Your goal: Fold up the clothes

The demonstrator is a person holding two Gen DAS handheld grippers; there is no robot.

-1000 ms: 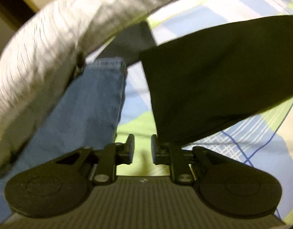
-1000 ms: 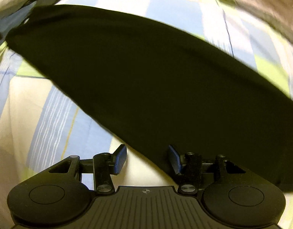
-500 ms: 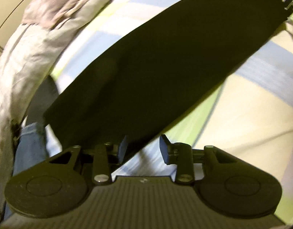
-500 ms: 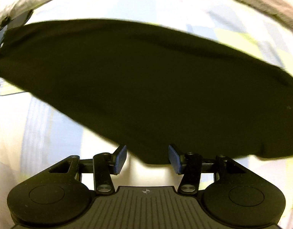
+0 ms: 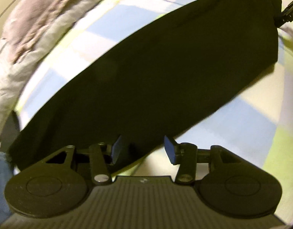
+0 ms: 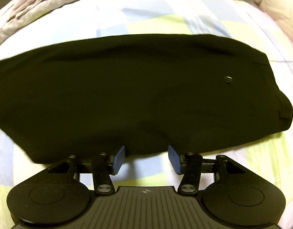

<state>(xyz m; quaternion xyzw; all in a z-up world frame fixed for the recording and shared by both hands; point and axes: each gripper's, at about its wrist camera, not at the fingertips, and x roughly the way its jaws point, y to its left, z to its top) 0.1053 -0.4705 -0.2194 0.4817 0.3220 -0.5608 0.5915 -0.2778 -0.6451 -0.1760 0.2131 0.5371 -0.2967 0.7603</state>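
- Black trousers lie lengthwise on the checked bedsheet, a long flat strip with a button near one end.
- They look doubled leg on leg; whether a crosswise fold is wanted next, I can't tell.
- Left gripper is spread apart at the near hem, holding nothing.
- Right gripper is spread apart too, just short of the cloth.
- No readable labels or brands.
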